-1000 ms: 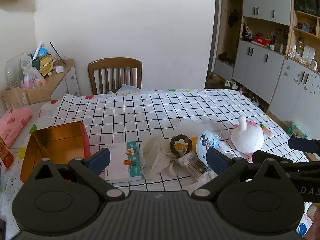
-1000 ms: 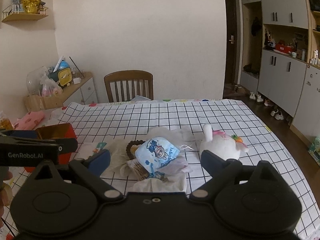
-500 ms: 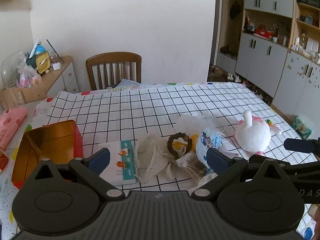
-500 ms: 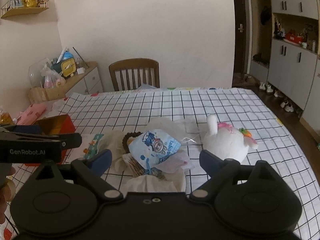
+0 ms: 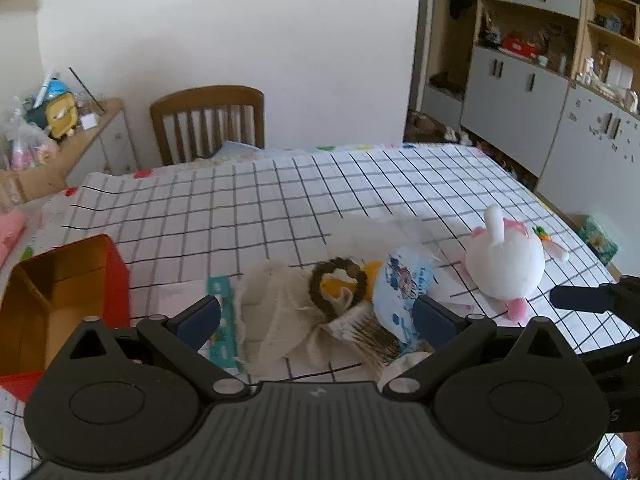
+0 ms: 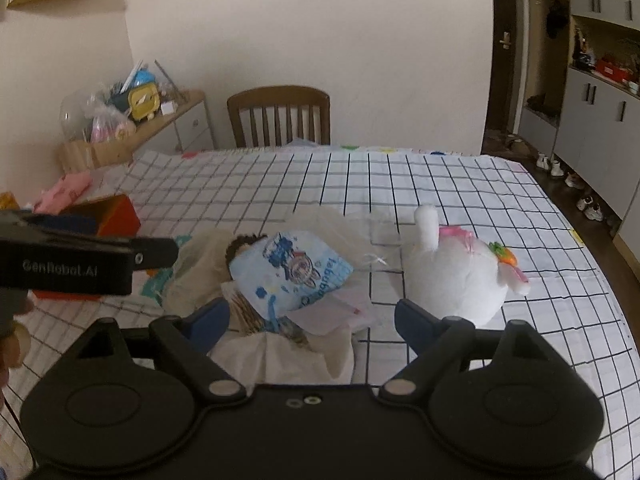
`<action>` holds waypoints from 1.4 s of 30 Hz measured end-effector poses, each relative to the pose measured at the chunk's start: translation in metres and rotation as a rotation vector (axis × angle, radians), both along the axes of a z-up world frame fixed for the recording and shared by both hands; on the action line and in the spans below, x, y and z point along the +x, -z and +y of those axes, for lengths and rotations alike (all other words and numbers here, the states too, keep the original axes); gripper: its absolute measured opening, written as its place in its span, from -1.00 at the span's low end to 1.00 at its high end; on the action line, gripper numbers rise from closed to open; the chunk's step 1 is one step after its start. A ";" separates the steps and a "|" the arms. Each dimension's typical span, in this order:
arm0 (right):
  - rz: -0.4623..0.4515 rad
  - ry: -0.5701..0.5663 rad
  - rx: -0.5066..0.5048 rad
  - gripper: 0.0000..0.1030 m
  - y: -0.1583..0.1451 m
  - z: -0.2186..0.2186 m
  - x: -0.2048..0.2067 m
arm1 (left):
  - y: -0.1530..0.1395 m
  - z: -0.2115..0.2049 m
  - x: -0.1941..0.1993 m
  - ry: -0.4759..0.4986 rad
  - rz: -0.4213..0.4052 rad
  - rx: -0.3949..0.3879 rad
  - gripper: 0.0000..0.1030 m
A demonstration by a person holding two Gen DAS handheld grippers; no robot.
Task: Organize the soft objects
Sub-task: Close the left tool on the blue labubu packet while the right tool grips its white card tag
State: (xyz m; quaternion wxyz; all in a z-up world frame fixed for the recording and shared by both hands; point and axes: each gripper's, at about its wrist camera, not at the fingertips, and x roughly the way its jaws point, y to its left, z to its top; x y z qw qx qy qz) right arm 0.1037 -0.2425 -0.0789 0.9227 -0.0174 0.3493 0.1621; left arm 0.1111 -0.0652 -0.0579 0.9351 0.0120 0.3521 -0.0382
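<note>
**Both grippers spread above the pile of soft things on the table**

The table [image 5: 280, 200] is covered with a white cloth with a black grid. Near its front edge lies a loose pile: a crumpled beige gauze cloth [image 5: 276, 312], a brown ring-shaped plush with a yellow centre [image 5: 340, 284] resting on it, and a light blue printed soft pouch with a cartoon figure [image 6: 290, 270] leaning over the ring's right side. Under the pouch sit a pale pink paper and a bundle of thin brown sticks; details of both are unclear.

A white plush animal with pink and orange trim [image 6: 456, 276] lies just right of the pile, apart from the pouch.

An open red tin box with a gold inside [image 5: 56, 296] stands at the left of the table; a white and teal booklet [image 5: 218, 320] lies flat between it and the gauze.

Left gripper [image 5: 316, 318]: fingers spread wide, nothing between the pads, held over the gauze and ring.

Right gripper [image 6: 312, 324]: fingers spread, jaws have just been closing a little; nothing is pinched. The pouch's lower edge lies ahead of the gap between the fingers.

A wooden chair [image 5: 208, 120] stands at the table's far side.
</note>
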 end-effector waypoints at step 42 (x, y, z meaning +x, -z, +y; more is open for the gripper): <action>0.163 -0.136 0.001 -0.54 0.051 -0.004 0.090 | 0.063 -0.049 0.089 0.160 0.141 0.038 -0.41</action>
